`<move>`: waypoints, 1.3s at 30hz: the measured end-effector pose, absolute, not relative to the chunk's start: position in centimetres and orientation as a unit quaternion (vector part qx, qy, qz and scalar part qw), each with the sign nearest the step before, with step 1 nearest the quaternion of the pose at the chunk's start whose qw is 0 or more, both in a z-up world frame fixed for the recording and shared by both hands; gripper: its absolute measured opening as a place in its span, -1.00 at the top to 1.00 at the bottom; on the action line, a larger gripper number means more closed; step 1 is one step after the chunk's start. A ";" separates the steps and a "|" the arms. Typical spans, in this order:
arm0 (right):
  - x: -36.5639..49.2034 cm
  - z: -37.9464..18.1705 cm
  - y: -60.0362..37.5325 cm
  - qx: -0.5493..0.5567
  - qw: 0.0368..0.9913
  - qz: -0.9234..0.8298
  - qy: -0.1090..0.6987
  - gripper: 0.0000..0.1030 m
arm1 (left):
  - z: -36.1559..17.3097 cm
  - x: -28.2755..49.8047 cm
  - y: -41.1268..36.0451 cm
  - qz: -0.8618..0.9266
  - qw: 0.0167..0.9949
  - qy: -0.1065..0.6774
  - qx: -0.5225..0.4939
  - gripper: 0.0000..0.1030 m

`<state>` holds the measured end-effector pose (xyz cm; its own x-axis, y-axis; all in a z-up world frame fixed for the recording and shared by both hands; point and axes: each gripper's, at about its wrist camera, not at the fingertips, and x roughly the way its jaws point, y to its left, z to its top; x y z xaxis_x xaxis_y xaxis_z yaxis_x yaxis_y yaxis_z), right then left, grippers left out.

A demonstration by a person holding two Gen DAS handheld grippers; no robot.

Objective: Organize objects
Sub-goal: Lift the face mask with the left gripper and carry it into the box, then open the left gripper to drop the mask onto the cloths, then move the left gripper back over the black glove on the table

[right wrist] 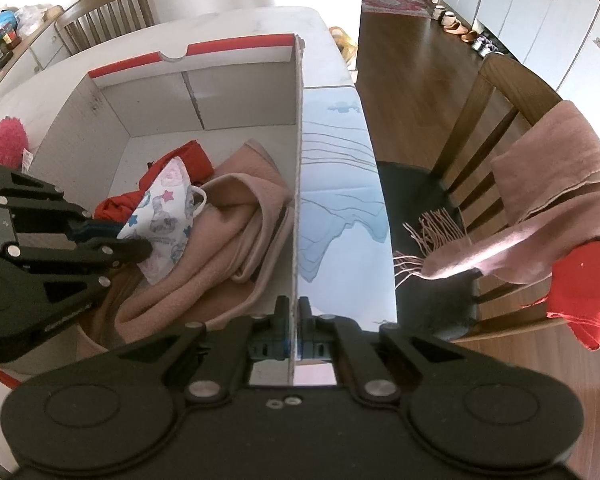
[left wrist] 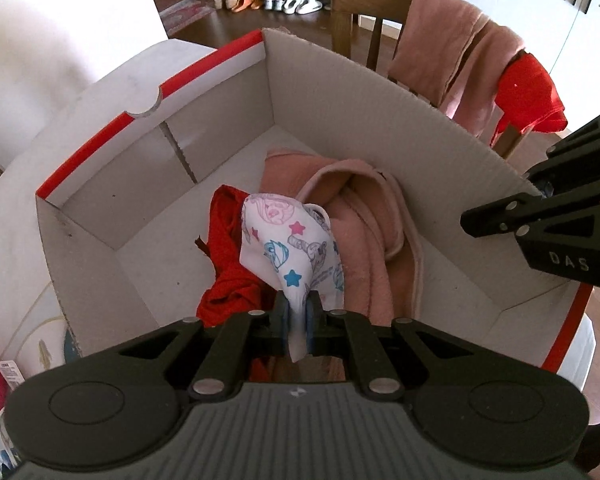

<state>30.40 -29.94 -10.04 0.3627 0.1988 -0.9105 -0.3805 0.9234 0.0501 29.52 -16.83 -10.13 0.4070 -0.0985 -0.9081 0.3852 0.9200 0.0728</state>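
Note:
A white cardboard box (left wrist: pixel 340 92) with red trim stands open on the white table (right wrist: pixel 260 20). Inside it lie a pink towel (left wrist: pixel 364 216) and a red cloth (left wrist: pixel 228 248). My left gripper (left wrist: pixel 296 304) is shut on a white face mask (left wrist: pixel 284 240) printed with stars and cartoon figures. The mask hangs over the clothes in the box. In the right wrist view the mask (right wrist: pixel 168 220) and the left gripper (right wrist: pixel 100 232) show at the left. My right gripper (right wrist: pixel 294 308) is shut on the near end of the box's right wall (right wrist: pixel 298 160).
A wooden chair (right wrist: pixel 496 92) stands right of the table, draped with a pink scarf (right wrist: pixel 552 184) and a red garment (right wrist: pixel 584 284). A fluffy magenta item (right wrist: pixel 8 140) lies left of the box. Another chair (right wrist: pixel 104 8) stands behind the table. Shoes (left wrist: pixel 276 0) line the far wall.

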 end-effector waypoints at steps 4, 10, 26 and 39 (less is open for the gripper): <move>30.4 -10.1 -30.0 -0.084 0.821 0.176 0.536 0.96 | -10.0 29.3 -16.7 -0.148 0.831 0.521 0.130 0.49; 30.4 -10.1 -29.9 -0.085 0.821 0.173 0.538 0.96 | -9.2 28.5 -16.2 -0.150 0.843 0.503 0.116 -0.20; 30.6 -10.5 -29.5 -0.096 0.819 0.166 0.541 0.96 | -4.5 25.4 -13.0 -0.143 0.873 0.463 0.055 -0.20; 30.7 -10.4 -29.4 -0.096 0.816 0.161 0.547 0.97 | -1.9 21.0 -6.7 -0.084 0.895 0.438 0.004 -0.41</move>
